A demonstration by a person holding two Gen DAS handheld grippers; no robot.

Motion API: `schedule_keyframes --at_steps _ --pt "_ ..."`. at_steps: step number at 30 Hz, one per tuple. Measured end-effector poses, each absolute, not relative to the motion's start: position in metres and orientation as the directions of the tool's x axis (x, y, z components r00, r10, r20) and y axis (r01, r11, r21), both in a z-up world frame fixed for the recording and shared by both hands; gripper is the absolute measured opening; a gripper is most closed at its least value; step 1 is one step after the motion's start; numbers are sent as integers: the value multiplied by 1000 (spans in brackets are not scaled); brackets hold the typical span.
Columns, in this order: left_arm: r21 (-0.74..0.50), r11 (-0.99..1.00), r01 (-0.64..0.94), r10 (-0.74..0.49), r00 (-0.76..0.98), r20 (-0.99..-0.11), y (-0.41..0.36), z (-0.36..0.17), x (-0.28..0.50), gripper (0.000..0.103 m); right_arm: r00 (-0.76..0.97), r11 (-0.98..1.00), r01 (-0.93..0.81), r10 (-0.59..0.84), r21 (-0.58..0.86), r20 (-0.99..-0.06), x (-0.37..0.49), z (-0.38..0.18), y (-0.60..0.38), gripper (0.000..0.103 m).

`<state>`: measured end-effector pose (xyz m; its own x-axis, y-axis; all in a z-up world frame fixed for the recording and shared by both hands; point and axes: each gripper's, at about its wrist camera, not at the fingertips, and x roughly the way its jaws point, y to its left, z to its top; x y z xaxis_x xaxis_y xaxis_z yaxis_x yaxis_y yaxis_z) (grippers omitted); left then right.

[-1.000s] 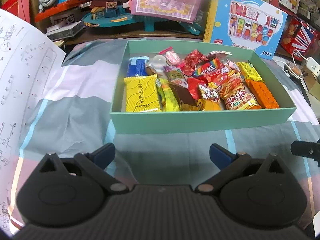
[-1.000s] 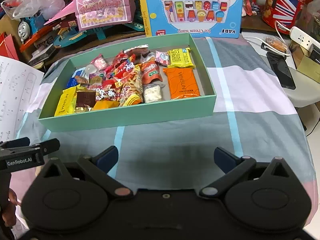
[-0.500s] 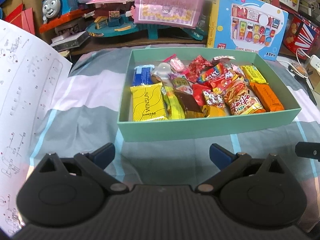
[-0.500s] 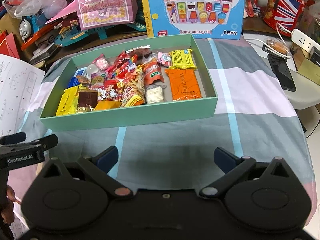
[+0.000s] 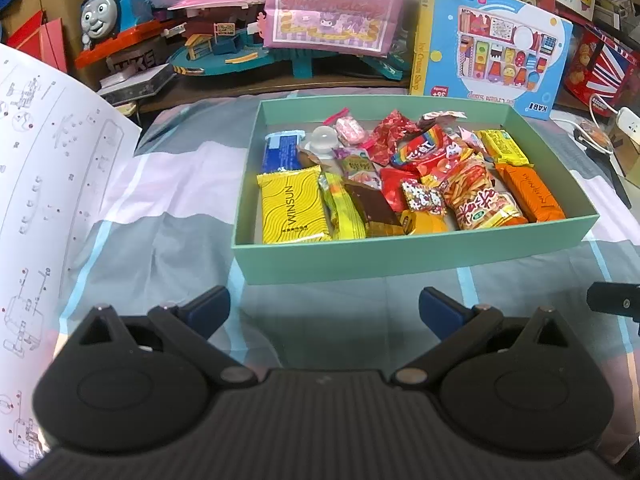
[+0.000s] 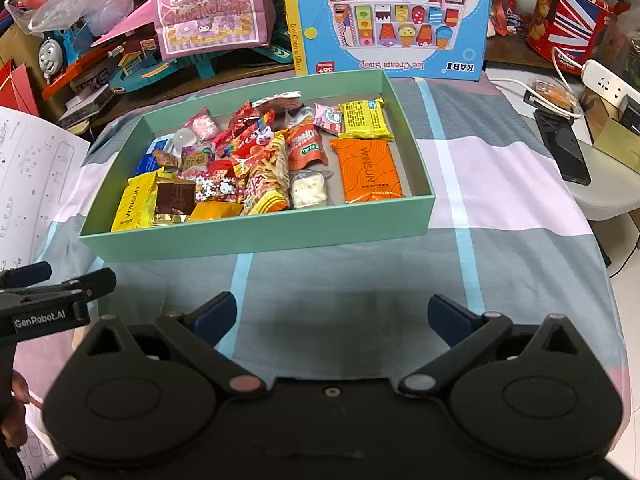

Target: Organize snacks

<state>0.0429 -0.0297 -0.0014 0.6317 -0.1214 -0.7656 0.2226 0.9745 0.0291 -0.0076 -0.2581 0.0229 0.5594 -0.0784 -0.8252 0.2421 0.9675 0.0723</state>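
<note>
Shallow mint-green cardboard box (image 5: pixel 412 254) lies on the checked cloth (image 6: pixel 500 248), filled with wrapped snacks (image 6: pixel 260 160) (2 WINSUN packs among them). Left gripper (image 5: pixel 324 308) and right gripper (image 6: pixel 330 314) hover near its front wall, both spread, holding nothing.

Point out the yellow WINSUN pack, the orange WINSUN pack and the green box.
yellow WINSUN pack (image 5: pixel 291 209), left wrist view, wrapper centre.
orange WINSUN pack (image 6: pixel 370 169), right wrist view, wrapper centre.
green box (image 6: pixel 256 236), right wrist view, near wall.

Assorted wrapped snacks (image 5: pixel 404 176) lie jumbled flat inside the shallow mint-green box (image 5: pixel 400 252).
</note>
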Motion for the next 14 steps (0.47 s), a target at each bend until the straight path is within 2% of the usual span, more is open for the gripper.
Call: schedule_keyframes --at_steps 5,14 --pt "0 971 238 -152 621 -769 -28 -2 43 103 557 967 243 -78 72 -827 -8 22 -258 103" --pt "23 976 218 -120 618 -777 -28 -5 46 103 554 967 244 -79 71 -829 -8 20 -258 103"
